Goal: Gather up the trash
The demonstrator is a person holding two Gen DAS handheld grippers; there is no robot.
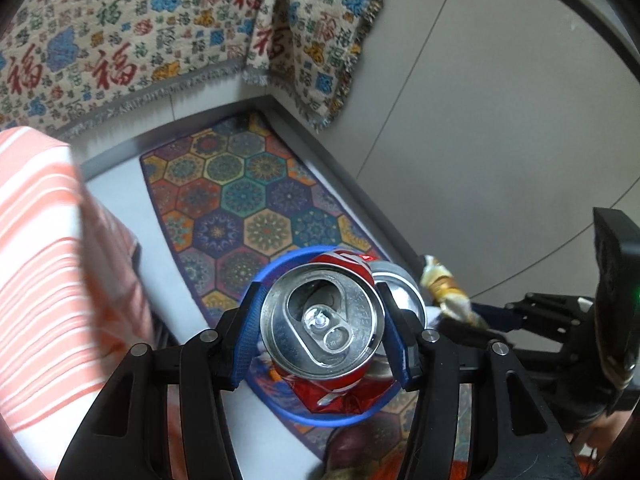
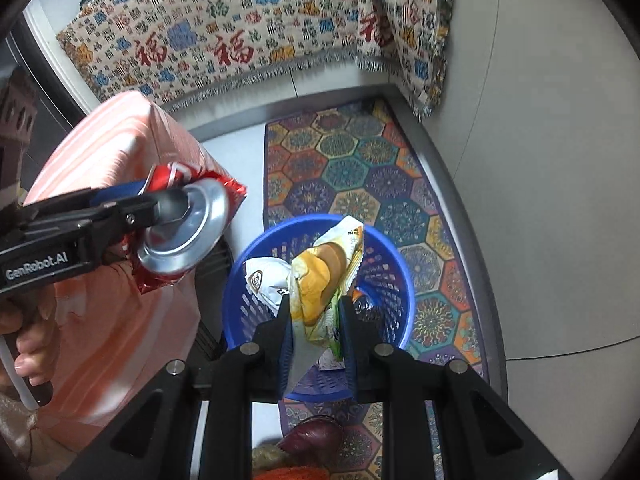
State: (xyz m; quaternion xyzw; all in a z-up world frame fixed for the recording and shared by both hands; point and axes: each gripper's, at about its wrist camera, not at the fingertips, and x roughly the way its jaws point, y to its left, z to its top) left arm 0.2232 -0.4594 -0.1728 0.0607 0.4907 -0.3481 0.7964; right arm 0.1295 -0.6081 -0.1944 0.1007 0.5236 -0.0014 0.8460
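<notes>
My left gripper (image 1: 320, 332) is shut on a crushed red drink can (image 1: 320, 320), held above the blue plastic basket (image 1: 276, 268). In the right wrist view the left gripper (image 2: 160, 208) holds the can (image 2: 184, 228) up to the left of the basket (image 2: 244, 304). My right gripper (image 2: 316, 320) is shut on a yellow and white snack wrapper (image 2: 320, 280), held over the basket's opening. That wrapper (image 1: 444, 288) also shows at the right of the left wrist view. A white wrapper (image 2: 268, 280) and other scraps lie inside the basket.
The basket stands on a hexagon-patterned mat (image 2: 360, 168) on a grey surface. A pink striped cushion (image 2: 120, 148) lies to the left. A patterned cloth (image 2: 240, 32) hangs behind. A purple onion (image 2: 312, 436) lies near the front edge.
</notes>
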